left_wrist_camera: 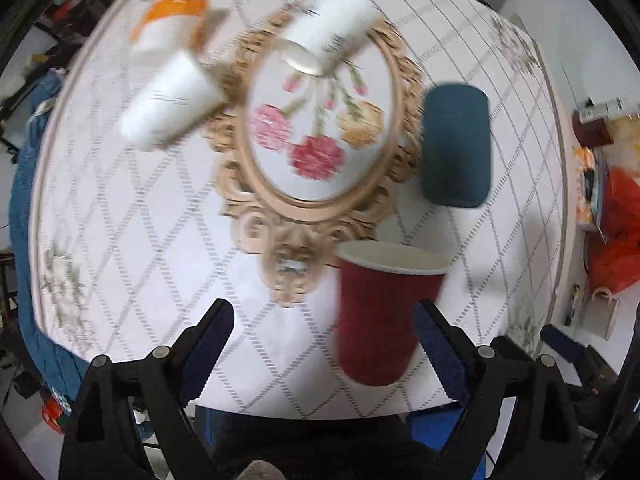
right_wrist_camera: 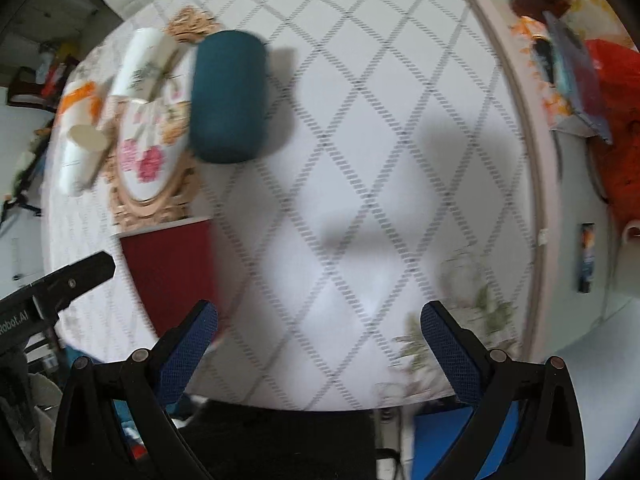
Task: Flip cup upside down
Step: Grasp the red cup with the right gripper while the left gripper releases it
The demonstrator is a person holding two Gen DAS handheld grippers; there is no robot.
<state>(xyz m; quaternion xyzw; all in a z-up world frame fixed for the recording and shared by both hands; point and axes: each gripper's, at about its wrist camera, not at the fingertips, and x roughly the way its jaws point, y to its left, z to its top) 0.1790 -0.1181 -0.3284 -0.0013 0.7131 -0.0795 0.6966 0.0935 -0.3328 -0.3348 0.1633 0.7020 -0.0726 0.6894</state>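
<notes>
Red paper cup (left_wrist_camera: 384, 312), upright just ahead of your open left jaws, looks light and crushable, so pinch its mid-wall gently; right jaws are open too.

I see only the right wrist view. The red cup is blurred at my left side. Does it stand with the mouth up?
Observer: Yes. In the left wrist view the red cup stands upright, with the open mouth on top and a pale inside.
Operator: Is the left tool closed on it?
Observer: No. The left tool is wide open. The cup is close to the finger on the right of that view and is not clamped.
</notes>
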